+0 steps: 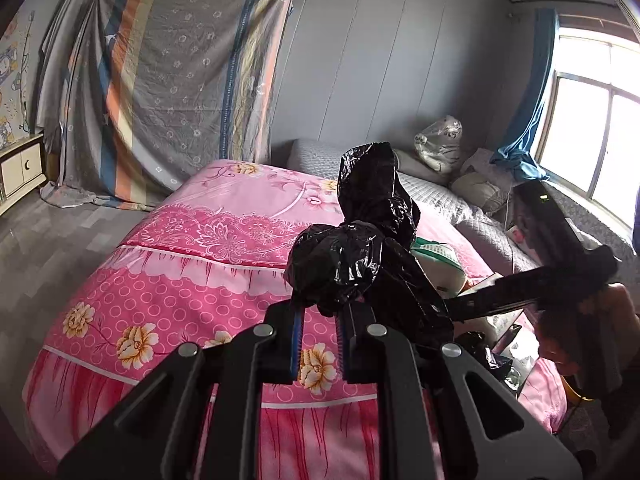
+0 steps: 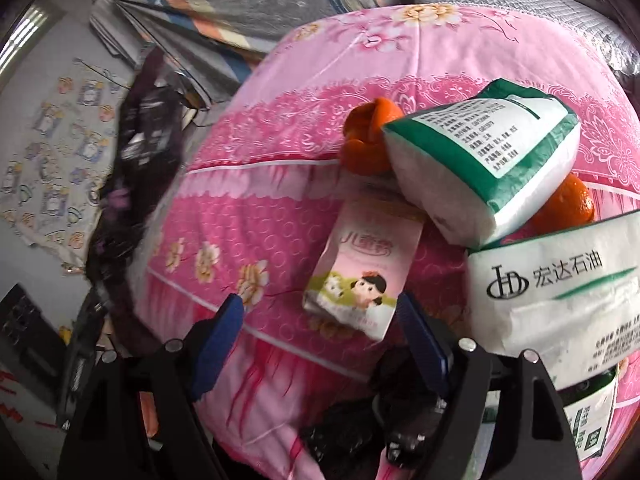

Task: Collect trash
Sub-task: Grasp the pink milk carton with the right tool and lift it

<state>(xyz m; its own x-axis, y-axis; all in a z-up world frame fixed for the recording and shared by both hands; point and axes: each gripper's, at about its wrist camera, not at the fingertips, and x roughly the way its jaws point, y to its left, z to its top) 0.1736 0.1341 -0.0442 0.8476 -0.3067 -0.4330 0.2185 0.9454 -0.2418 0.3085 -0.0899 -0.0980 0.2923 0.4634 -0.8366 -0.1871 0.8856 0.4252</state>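
Note:
My left gripper (image 1: 319, 312) is shut on a black plastic trash bag (image 1: 362, 232) and holds it up above the pink bed (image 1: 192, 248). The bag also shows blurred at the left of the right wrist view (image 2: 136, 168). My right gripper (image 2: 320, 320) is open and empty, its blue pads either side of a pink milk carton (image 2: 360, 264) lying on the bed. Behind the carton lie orange peels (image 2: 366, 136), a green-and-white tissue pack (image 2: 488, 160), another orange piece (image 2: 568, 204) and a white tissue pack (image 2: 560, 288).
The pink floral quilt (image 2: 280, 184) covers the bed. Grey pillows and a wrapped bundle (image 1: 440, 144) lie at its head by the window (image 1: 592, 112). A striped sheet (image 1: 172, 80) hangs on the far wall. A small cabinet (image 1: 22, 168) stands at the left.

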